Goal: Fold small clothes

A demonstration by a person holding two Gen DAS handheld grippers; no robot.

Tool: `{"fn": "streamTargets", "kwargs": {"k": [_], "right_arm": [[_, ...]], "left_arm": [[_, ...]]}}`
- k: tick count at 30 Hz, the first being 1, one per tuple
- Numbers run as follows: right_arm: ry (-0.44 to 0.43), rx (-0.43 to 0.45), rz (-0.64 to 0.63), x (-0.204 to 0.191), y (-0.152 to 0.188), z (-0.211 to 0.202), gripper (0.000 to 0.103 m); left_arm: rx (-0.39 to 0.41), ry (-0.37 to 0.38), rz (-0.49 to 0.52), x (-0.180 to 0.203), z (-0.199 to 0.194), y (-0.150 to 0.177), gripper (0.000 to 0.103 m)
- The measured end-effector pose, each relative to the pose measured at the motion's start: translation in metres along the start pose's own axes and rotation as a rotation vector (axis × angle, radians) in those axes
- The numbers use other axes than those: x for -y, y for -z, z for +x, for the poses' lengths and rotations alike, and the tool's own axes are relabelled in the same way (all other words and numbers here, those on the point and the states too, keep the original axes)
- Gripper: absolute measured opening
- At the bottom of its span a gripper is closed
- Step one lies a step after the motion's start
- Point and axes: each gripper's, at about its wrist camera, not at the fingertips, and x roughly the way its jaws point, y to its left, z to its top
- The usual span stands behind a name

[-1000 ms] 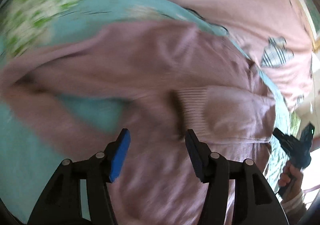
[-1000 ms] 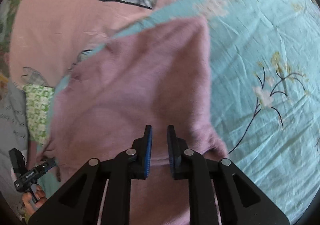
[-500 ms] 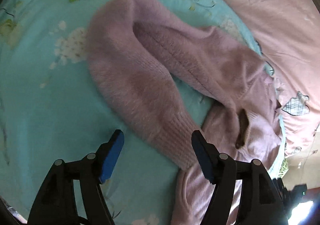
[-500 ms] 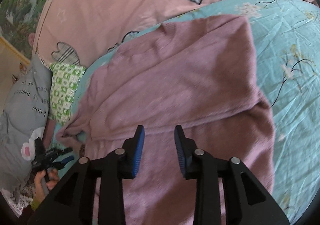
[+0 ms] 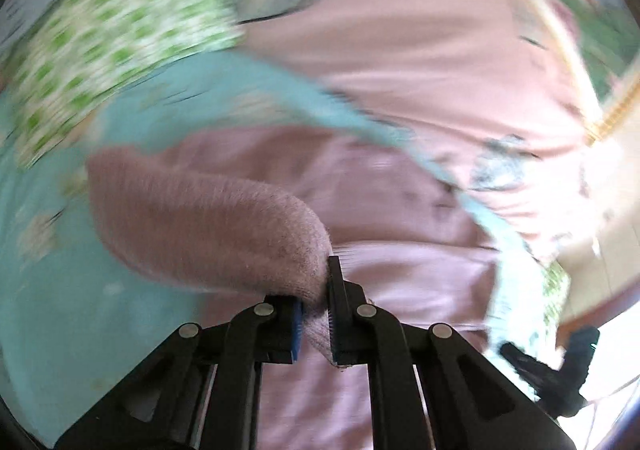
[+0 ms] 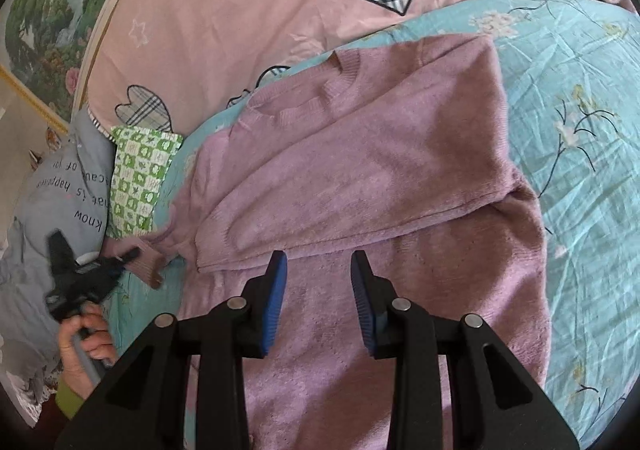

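Two black tongs work a fuzzy mauve knit sweater (image 6: 360, 178) lying on a crinkled turquoise floral sheet (image 6: 580, 98).

Left wrist view, blurred: the left tongs (image 5: 316, 314) are clamped tight on the sweater's ribbed sleeve cuff (image 5: 312, 282), the soft tubular sleeve (image 5: 200, 226) arching away leftward.

Right wrist view: the right tongs (image 6: 318, 302) stand partly open with nothing between the blue ridged pads, just above the sweater's flat body, one sleeve folded across it. A green checked pillow (image 6: 140, 178) and a pink quilt (image 6: 248, 10) with plaid hearts lie beyond.
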Motion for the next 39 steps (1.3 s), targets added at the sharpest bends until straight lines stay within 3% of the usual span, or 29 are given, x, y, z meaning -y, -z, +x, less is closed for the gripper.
{"fn": "streamTargets", "kwargs": {"k": [4, 13, 19, 21, 23, 26, 29, 33, 37, 39], "right_arm": [[0.008, 0.025, 0.024, 0.010, -0.004, -0.006, 0.034], [0.065, 0.056, 0.129, 0.058, -0.006, -0.023, 0.035], [0.100, 0.050, 0.173, 0.083, -0.009, -0.026, 0.035], [0.097, 0.040, 0.178, 0.086, -0.011, -0.023, 0.035], [0.088, 0.025, 0.179, 0.086, -0.014, -0.018, 0.039], [0.070, 0.017, 0.146, 0.075, -0.017, -0.008, 0.051], [0.055, 0.011, 0.086, 0.057, -0.020, 0.003, 0.057], [0.075, -0.007, -0.043, 0.028, -0.028, 0.029, 0.063], [0.210, -0.052, -0.183, 0.007, -0.031, 0.069, 0.067], [0.231, -0.094, -0.194, 0.009, -0.031, 0.088, 0.067]], "left_arm": [[-0.041, 0.108, 0.094, 0.069, 0.028, -0.003, 0.008], [-0.237, 0.182, 0.233, 0.170, 0.150, 0.026, 0.008], [-0.367, 0.163, 0.286, 0.186, 0.199, 0.048, 0.015], [-0.378, 0.187, 0.289, 0.182, 0.195, 0.052, 0.019], [-0.374, 0.203, 0.306, 0.177, 0.183, 0.054, 0.036], [-0.344, 0.202, 0.315, 0.154, 0.150, 0.057, 0.039], [-0.306, 0.125, 0.310, 0.118, 0.117, 0.055, 0.041], [-0.235, -0.086, 0.245, 0.050, 0.089, 0.049, 0.041], [-0.203, -0.250, 0.155, -0.009, 0.086, 0.040, 0.039], [-0.191, -0.316, 0.143, -0.029, 0.092, 0.036, 0.038]]}}
